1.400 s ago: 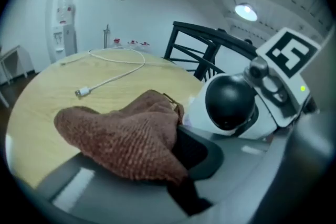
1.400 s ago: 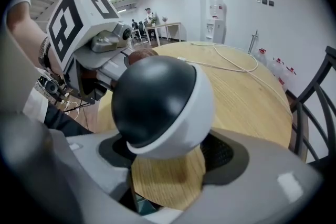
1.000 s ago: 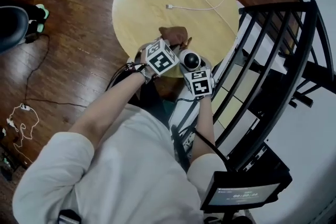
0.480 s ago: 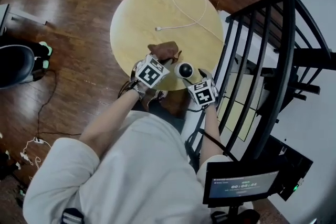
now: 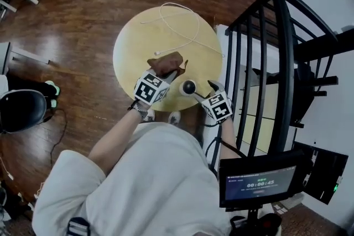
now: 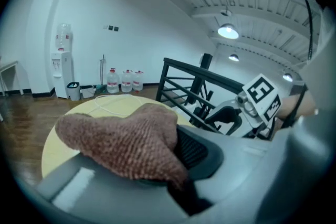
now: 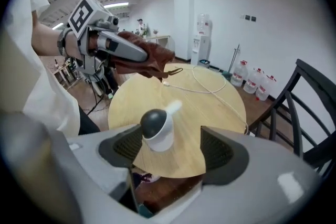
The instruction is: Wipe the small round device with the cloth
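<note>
Showing the stage before contact. Left claw [image 5: 161, 75] clenched on the cloth [image 6: 123, 136], held above the bench [image 5: 138, 47] and apart from the device [image 7: 156, 129]. Right claw [image 7: 176, 147] released, jaws spread either side of the device, which stands near the bench edge. Judged: cloth secured; device not yet gripped; all wiping remains.

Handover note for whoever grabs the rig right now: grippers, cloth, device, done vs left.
Left gripper: shut on the brown cloth, held over the round table, apart from the device.
Right gripper: open, jaws either side of the small round device, not clamped.
Device stands upright near the table's near edge; a white cable lies beyond it.
Done: cloth is in hand.
Left: steady the device, bring the cloth onto it, wipe.
</note>
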